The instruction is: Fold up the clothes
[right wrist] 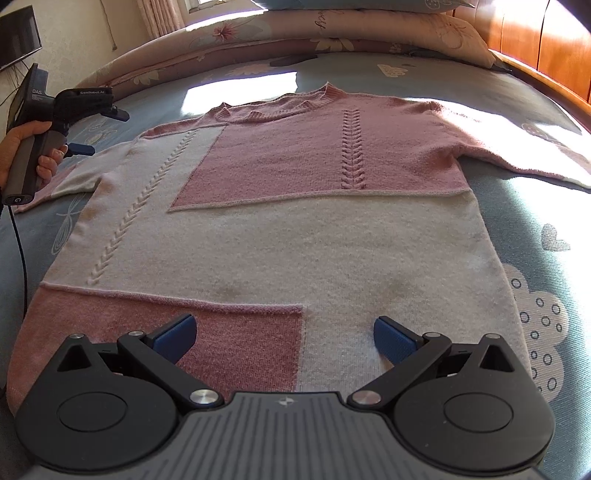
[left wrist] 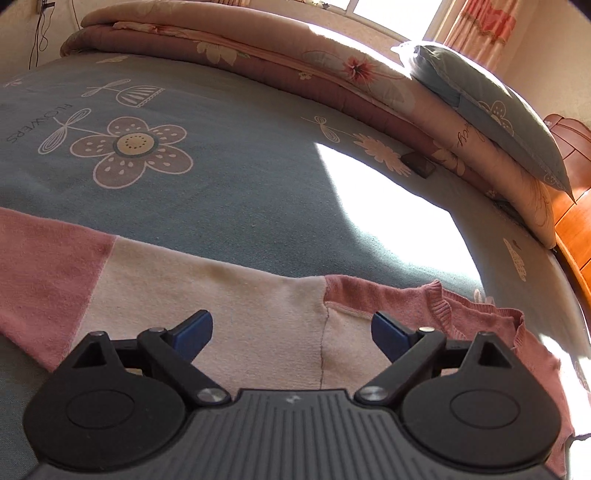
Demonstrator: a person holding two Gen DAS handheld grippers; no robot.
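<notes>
So far nothing is gripped: your right claw (right wrist: 282, 334) hangs with its blue pads spread wide over the bottom hem of the sweater (right wrist: 280, 221), one pad above the pink hem panel and the other above the cream knit. Your left claw (left wrist: 291, 332) is just as wide apart and empty, poised over the cream upper part of the left sleeve (left wrist: 155, 280), close to the shoulder seam and the ribbed collar (left wrist: 476, 306). From the right wrist view you can see your hand (right wrist: 26, 155) holding that left tool beside the sleeve.

The sweater lies front up and spread flat, both sleeves out to the sides, neckline toward the headboard, with no fold in it yet. By my reading you are at the very start: the first fold is still to come. The next move probably calls for you to lower each claw, pinch an edge of the knit, and carry a sleeve or a side across the body, lifting evenly so the soft wool does not drag or bunch.

Beyond the garment, the bed (left wrist: 229, 177) wears a blue-grey sheet printed with flowers and clouds. A folded floral quilt (left wrist: 258, 55) and a blue pillow (left wrist: 491, 107) sit along its far edge, against a wooden headboard (right wrist: 543, 40). Strong sunlight from the window (left wrist: 395, 9) falls in bright patches across the sheet, and pink curtains (left wrist: 480, 22) hang at the side.
</notes>
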